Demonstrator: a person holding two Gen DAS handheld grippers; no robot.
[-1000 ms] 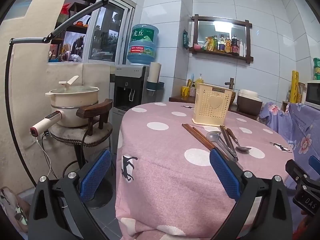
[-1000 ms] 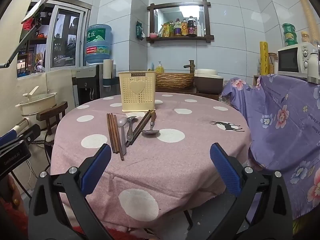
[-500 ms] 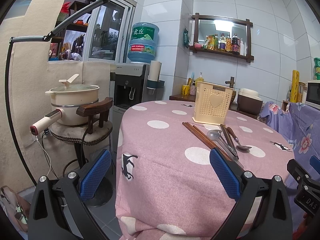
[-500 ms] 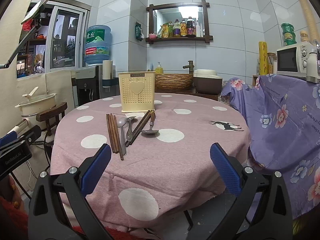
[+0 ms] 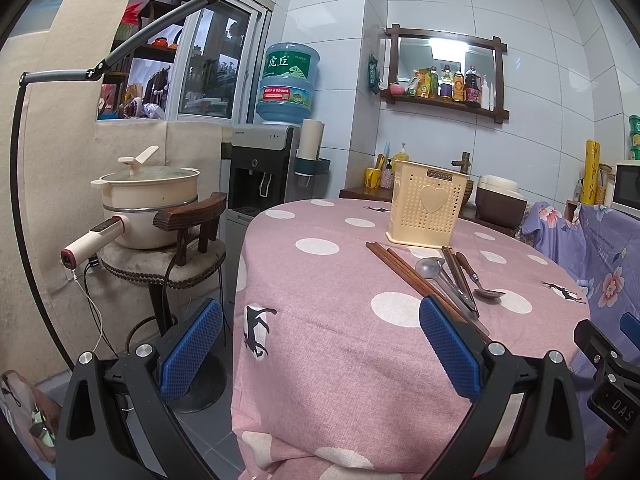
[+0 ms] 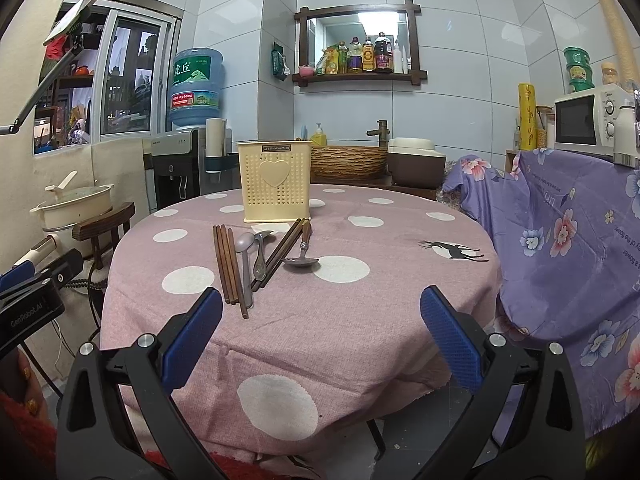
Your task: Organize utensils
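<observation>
Left wrist view has crept slightly nearer the table (image 5: 320, 320) over the last second; nothing is picked up. Left gripper (image 5: 320, 344) and right gripper (image 6: 320, 332) both gape, empty. Chopsticks (image 6: 228, 264) and spoons (image 6: 245, 256) lie before the holder (image 6: 275, 182), untouched.

Left gripper (image 5: 316, 350) gapes empty; chopsticks (image 5: 404, 270) and spoons (image 5: 434, 270) lie before holder (image 5: 426, 206).

left wrist: off table's (image 5: 340, 320) left edge | right wrist: front edge, centred | shared: holder (image 6: 275, 182)
</observation>
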